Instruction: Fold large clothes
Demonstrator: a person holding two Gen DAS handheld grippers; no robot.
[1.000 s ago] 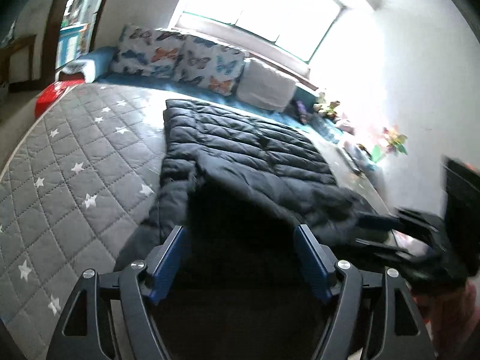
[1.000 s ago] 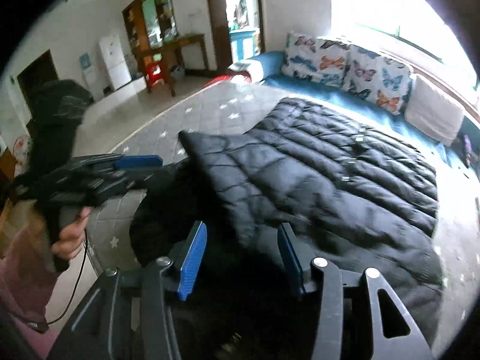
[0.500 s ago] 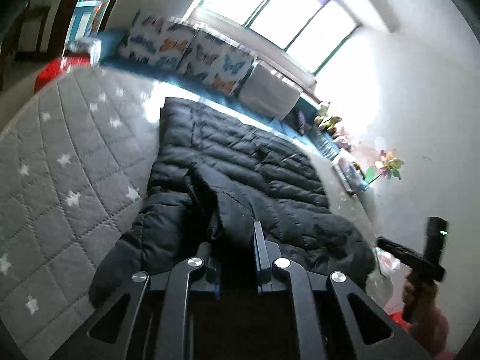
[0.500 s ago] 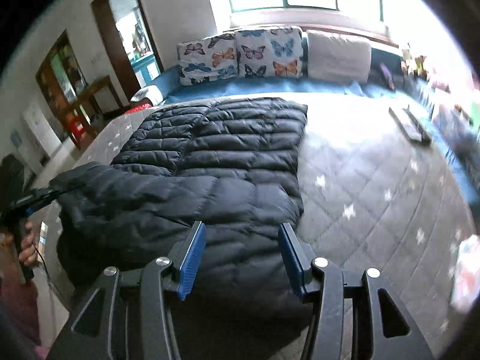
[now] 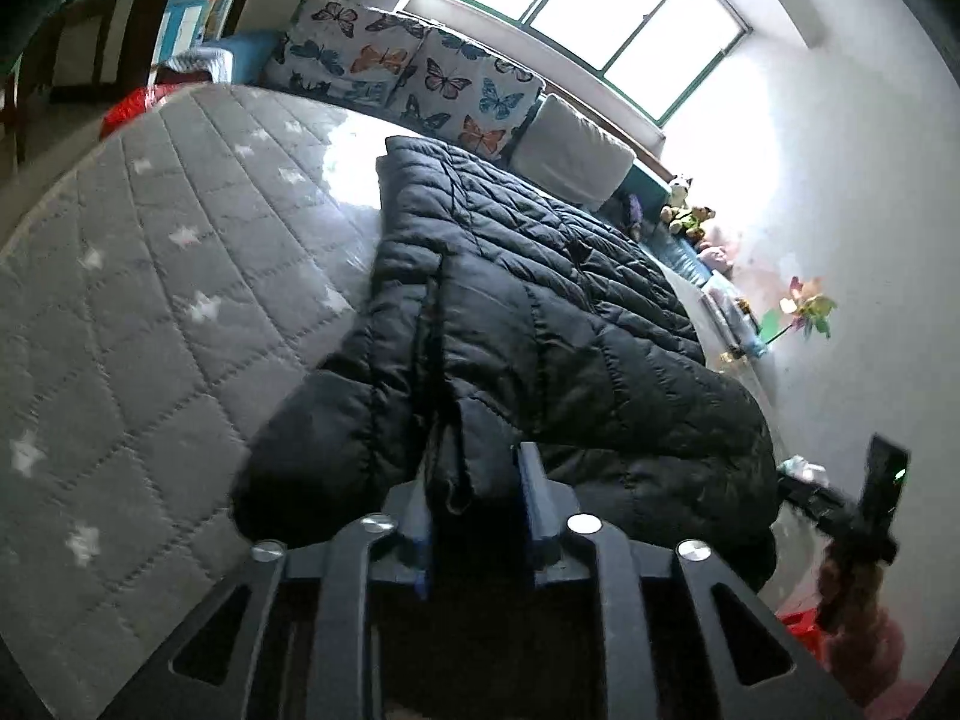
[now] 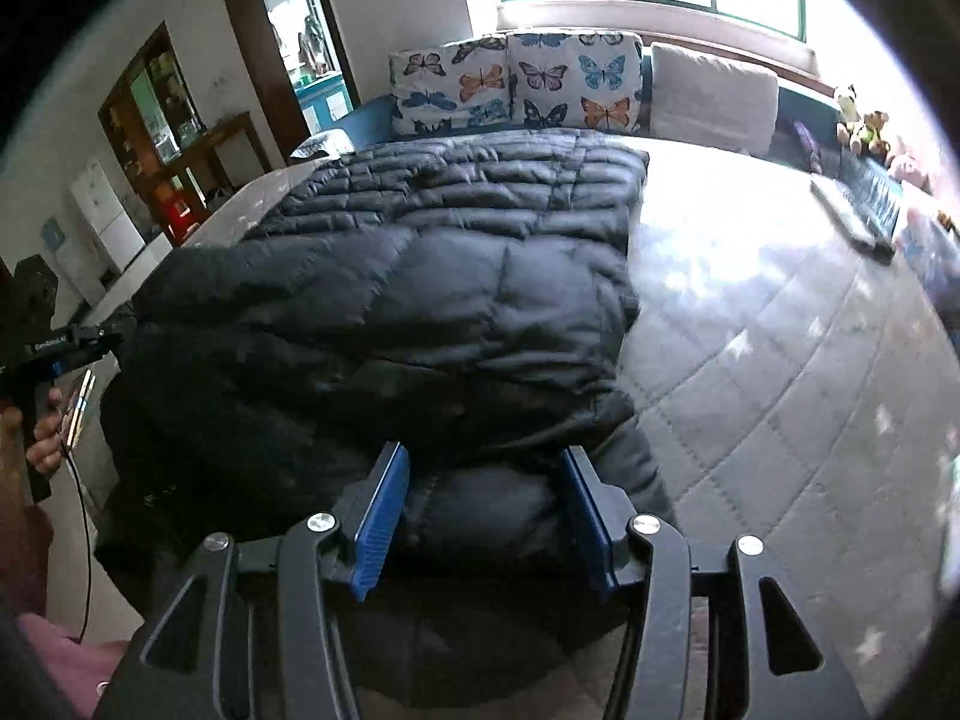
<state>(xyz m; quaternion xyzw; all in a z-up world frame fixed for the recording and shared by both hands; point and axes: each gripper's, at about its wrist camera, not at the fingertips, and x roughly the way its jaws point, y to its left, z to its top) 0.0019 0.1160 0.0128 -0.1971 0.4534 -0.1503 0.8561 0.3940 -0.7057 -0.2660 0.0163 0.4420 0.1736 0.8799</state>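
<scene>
A black quilted jacket (image 5: 540, 312) lies spread on a grey star-patterned mattress (image 5: 150, 300). My left gripper (image 5: 474, 480) has a bunched fold of the jacket's near edge filling the gap between its pads; its jaws are opening. In the right wrist view the jacket (image 6: 456, 276) lies partly folded over itself. My right gripper (image 6: 480, 480) straddles a puffy roll at the near right corner, jaws wide and opening slightly, not seen to pinch. Each gripper also shows in the other's view, hand-held: right gripper (image 5: 840, 498), left gripper (image 6: 72, 342).
Butterfly pillows (image 6: 540, 84) and a grey cushion (image 6: 708, 96) line the far end under the window. Soft toys (image 5: 690, 216) and a flat dark object (image 6: 858, 210) sit along the right edge. Bare mattress (image 6: 780, 360) extends right of the jacket. A doorway and furniture stand at left.
The left gripper shut on the jacket's near edge, sank a little, and its jaws now stand wider around the fold. The right gripper swung rightward and came down over the near right corner.
</scene>
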